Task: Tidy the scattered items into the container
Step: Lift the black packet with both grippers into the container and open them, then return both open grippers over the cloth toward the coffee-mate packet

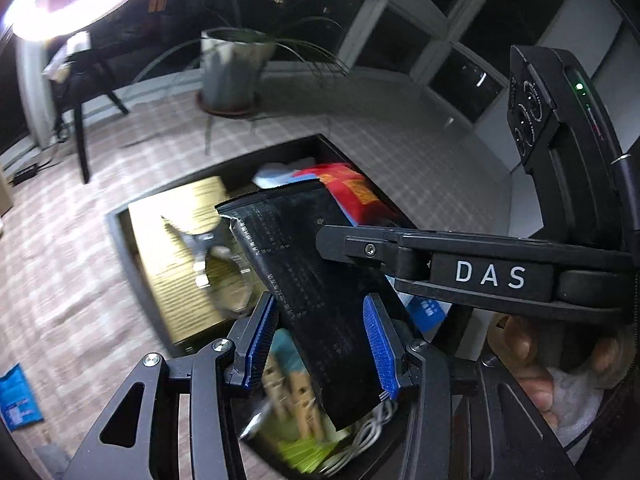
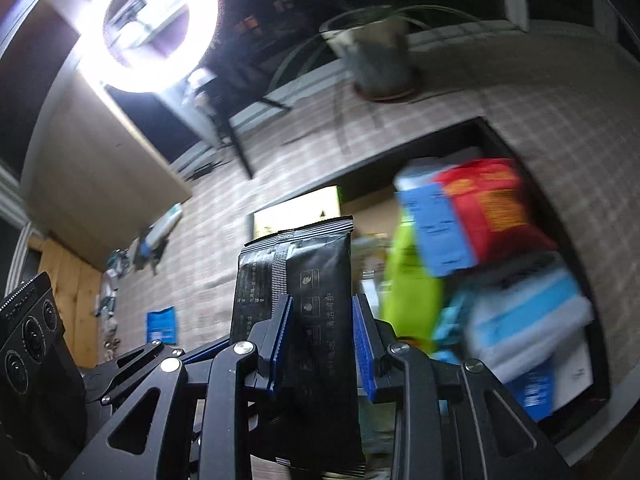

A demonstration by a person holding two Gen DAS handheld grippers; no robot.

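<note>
Right wrist: black packet (image 2: 320, 320) upright, lengthwise between pads (image 2: 280, 340).

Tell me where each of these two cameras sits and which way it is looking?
Left wrist: on the left gripper, looking down past a gripped black packet into the container; a hand and the other gripper show.
Right wrist: on the right gripper, likewise, gripping a black packet.
Shared: container, potted plant, ring light.
</note>
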